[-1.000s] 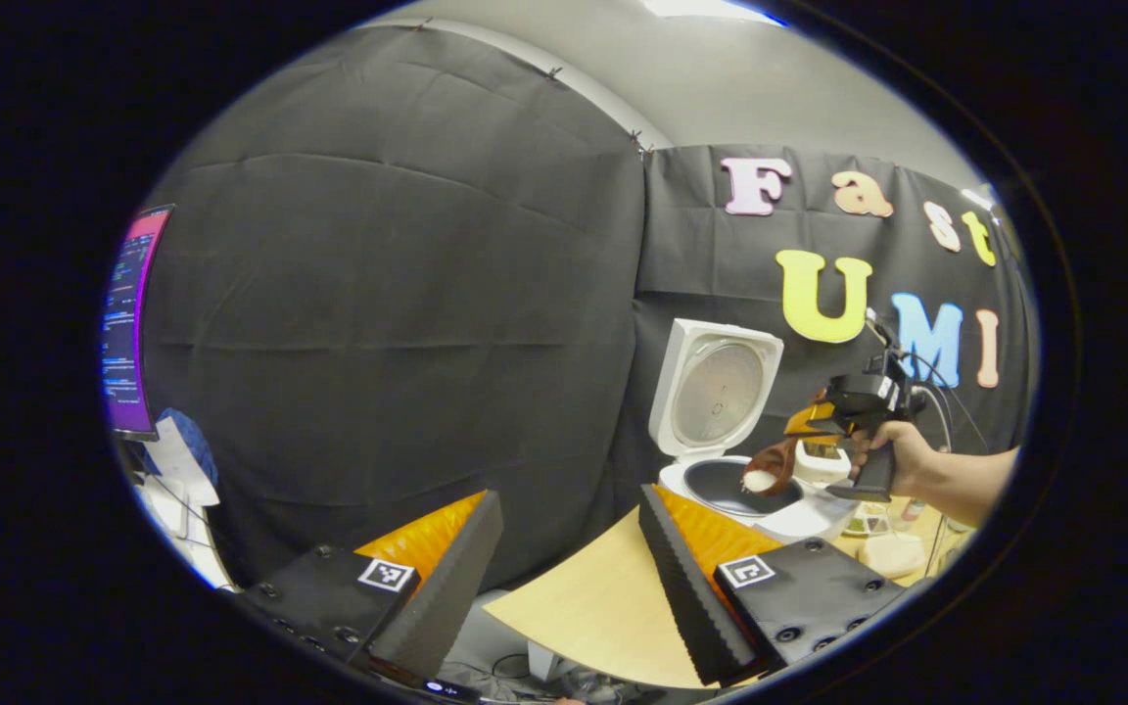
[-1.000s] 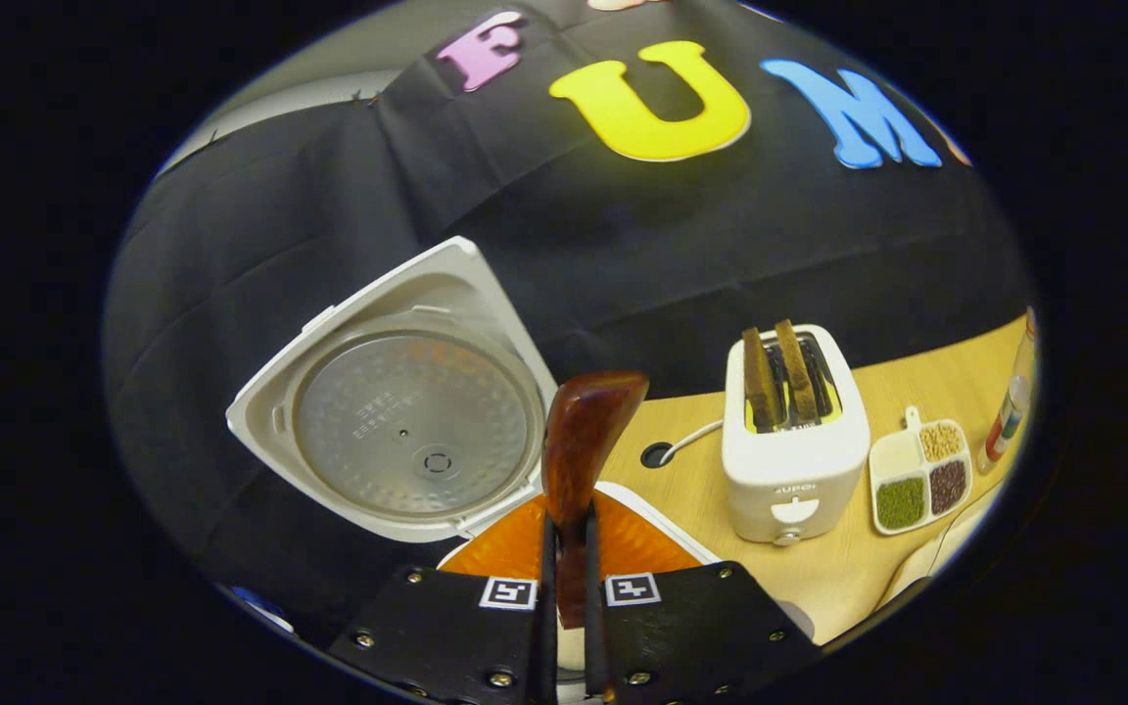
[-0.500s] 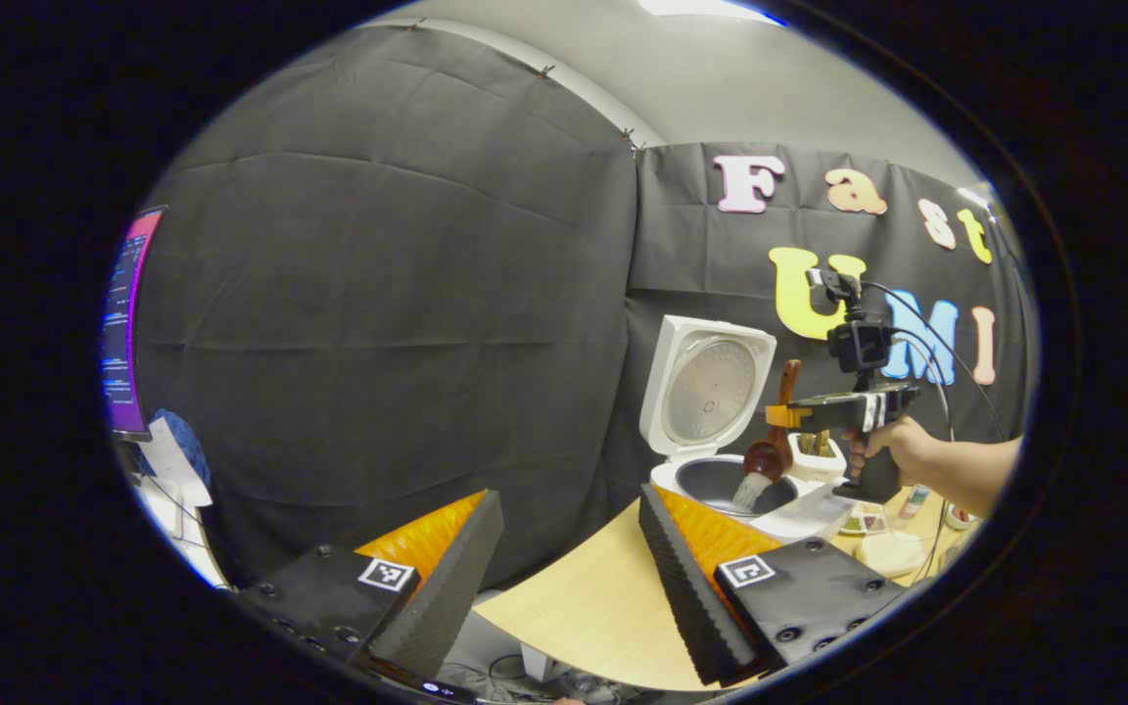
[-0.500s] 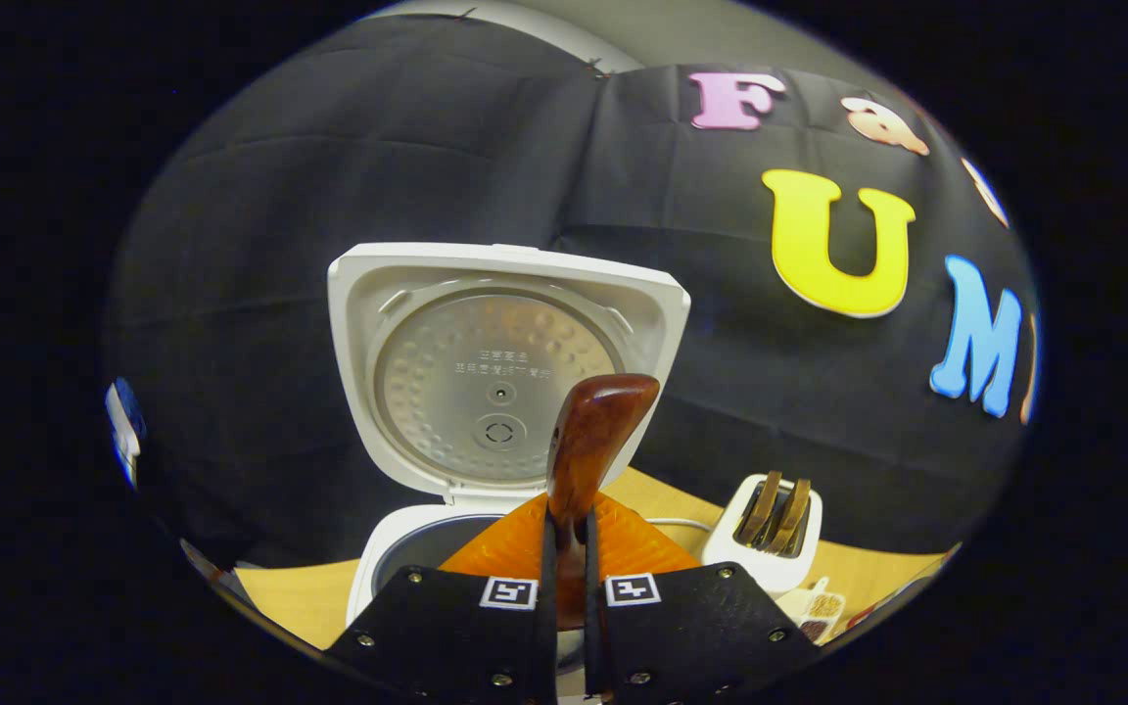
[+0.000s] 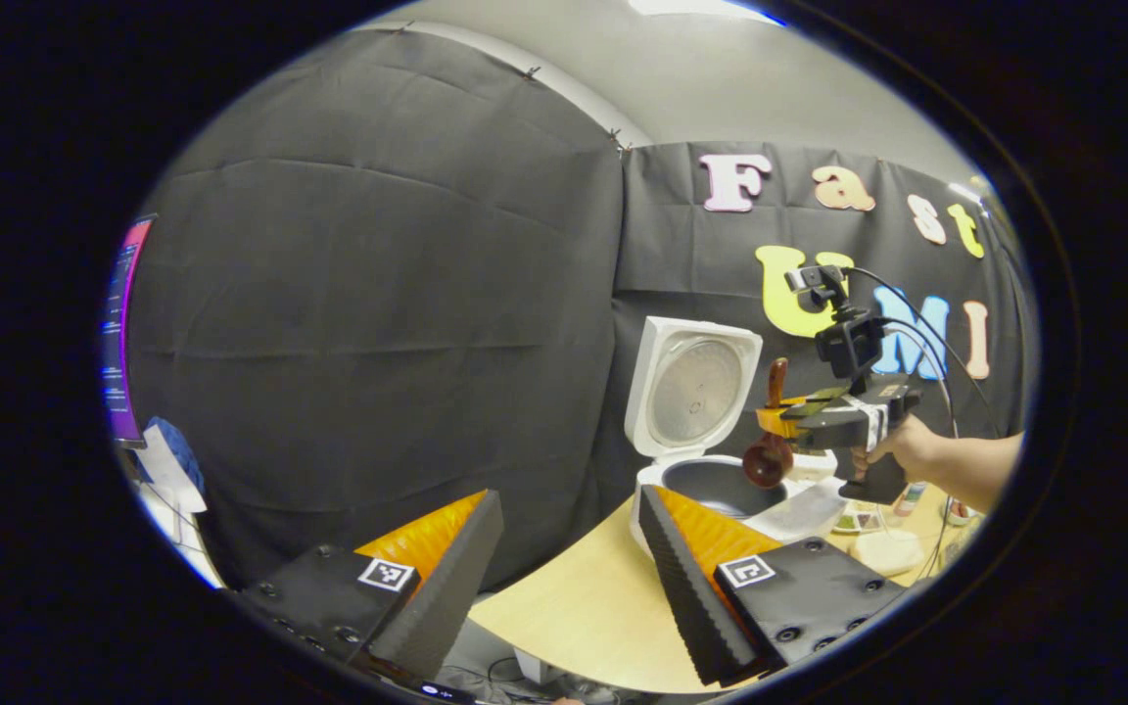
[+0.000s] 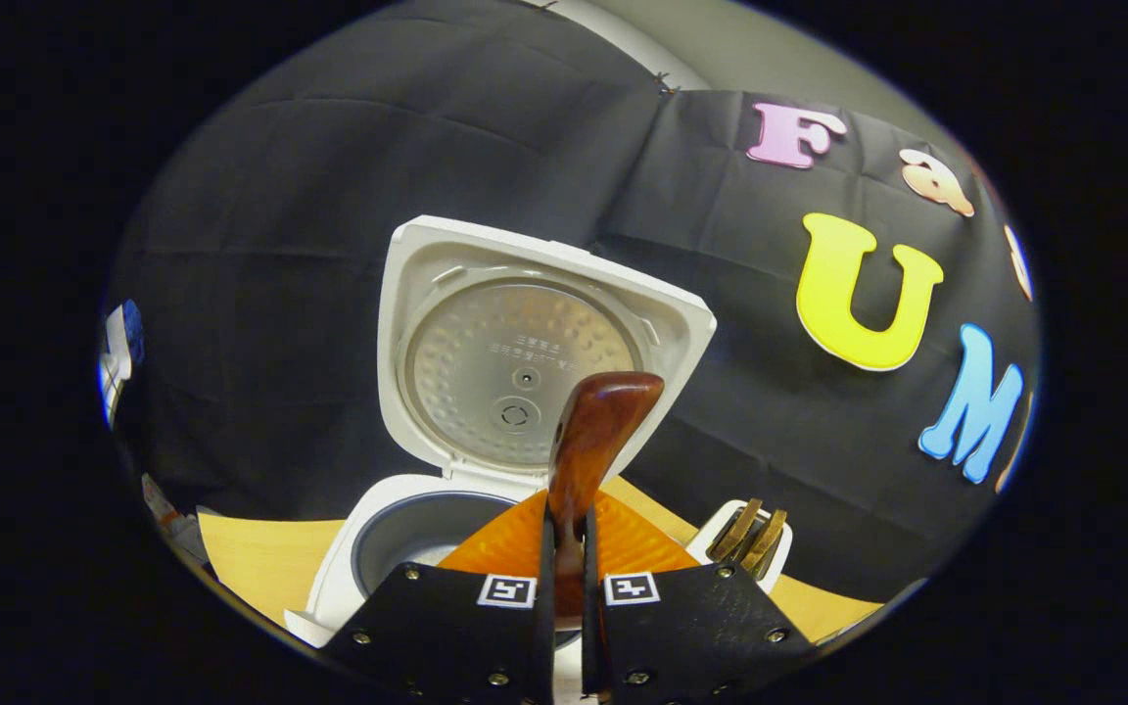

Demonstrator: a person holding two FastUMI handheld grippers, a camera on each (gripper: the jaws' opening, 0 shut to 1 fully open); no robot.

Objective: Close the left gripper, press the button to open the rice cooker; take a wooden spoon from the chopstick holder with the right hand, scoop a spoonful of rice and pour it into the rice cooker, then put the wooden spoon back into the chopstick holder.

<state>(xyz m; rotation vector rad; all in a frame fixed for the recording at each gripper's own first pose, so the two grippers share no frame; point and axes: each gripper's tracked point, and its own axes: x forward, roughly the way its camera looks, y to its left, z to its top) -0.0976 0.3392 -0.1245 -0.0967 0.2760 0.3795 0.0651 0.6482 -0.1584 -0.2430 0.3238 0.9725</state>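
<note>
In the left gripper view, the right gripper, held in a hand, hangs over the open rice cooker with the wooden spoon clamped between its two fingers. The spoon's long axis stands close to vertical: the handle end points up in front of the raised lid, and the bowl points down, just above the rim of the dark inner pot. In the right gripper view, the fingers are pressed onto the spoon's shaft, whose handle end rises toward the lid's metal inner plate, and the pot sits below.

The left gripper is held off the near edge of the wooden table, well apart from the cooker, with its fingers spread wide and nothing between them.

Behind the cooker, the right gripper view shows a white toaster with two slices standing in its slots. In the left gripper view a monitor hangs at the far left edge.
</note>
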